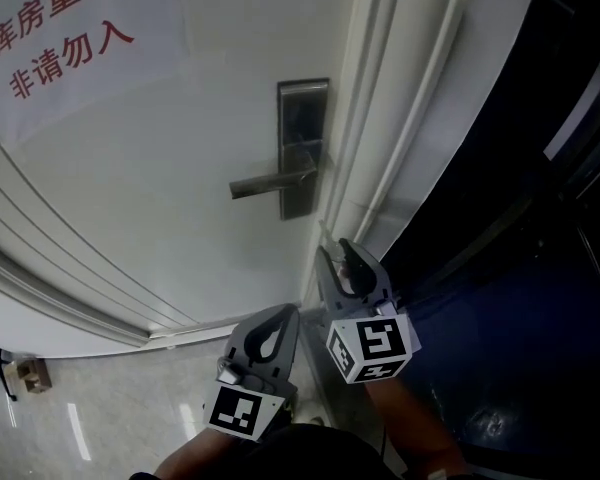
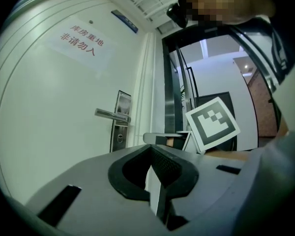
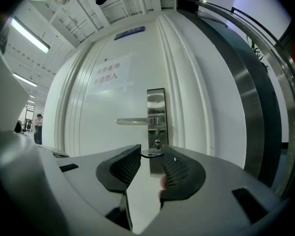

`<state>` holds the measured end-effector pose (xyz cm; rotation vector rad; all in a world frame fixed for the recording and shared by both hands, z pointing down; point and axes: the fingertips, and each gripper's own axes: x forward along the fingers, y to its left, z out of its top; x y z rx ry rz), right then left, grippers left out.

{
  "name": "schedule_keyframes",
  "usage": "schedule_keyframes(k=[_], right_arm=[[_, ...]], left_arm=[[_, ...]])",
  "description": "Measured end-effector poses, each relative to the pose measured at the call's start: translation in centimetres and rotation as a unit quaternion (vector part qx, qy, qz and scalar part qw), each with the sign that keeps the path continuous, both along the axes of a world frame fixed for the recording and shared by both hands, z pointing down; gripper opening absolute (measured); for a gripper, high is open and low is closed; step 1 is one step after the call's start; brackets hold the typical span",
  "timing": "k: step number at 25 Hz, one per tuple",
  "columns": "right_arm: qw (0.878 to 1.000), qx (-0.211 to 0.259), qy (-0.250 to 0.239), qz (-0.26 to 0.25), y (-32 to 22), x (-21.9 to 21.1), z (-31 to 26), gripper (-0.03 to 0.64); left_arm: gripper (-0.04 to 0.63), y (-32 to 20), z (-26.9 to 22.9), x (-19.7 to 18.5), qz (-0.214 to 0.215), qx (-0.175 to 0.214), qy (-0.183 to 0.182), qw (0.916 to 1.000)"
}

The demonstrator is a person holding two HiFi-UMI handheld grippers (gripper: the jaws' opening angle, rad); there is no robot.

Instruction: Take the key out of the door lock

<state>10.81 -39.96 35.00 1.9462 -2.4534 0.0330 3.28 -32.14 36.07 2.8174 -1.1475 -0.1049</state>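
The white door carries a steel lock plate with a lever handle. In the right gripper view a small key sticks out of the keyhole under the handle. My right gripper points level at it, open; the key shows in the gap between the fingertips, farther off and untouched. In the head view the right gripper is below the plate, near the door's edge. My left gripper hangs lower and farther back, shut and empty.
A paper notice with red characters is stuck on the door. The white door frame runs beside the lock. A dark glass panel lies to the right. Glossy floor tiles show at the lower left.
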Motion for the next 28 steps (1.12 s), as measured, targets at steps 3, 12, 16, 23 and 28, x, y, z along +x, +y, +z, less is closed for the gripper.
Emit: schedule_keyframes(k=[3,12,16,23,28], right_arm=[[1.000,0.002,-0.003,-0.006,2.2,0.4,-0.1,0.138],[1.000,0.001,-0.006,-0.018,8.6,1.5,-0.3,0.138],[1.000,0.004,-0.003,-0.022,10.7,1.6,-0.5,0.138],[1.000,0.009,-0.009,-0.026,13.7,1.9,-0.8,0.138],[1.000,0.012,-0.008,-0.027,15.3,2.2,-1.0,0.138]], left_arm=[[0.005,1.8,-0.2,0.7,-0.002,0.001,-0.002,1.0000],[0.005,7.1,-0.6,1.9,-0.002,-0.005,0.004,1.0000],[0.005,8.9,-0.8,2.1,-0.004,-0.003,0.006,1.0000],[0.005,11.4,-1.4,2.7,-0.006,0.007,0.007,0.9999],[0.005,12.8,-1.8,3.2,-0.005,0.014,0.009,0.9999]])
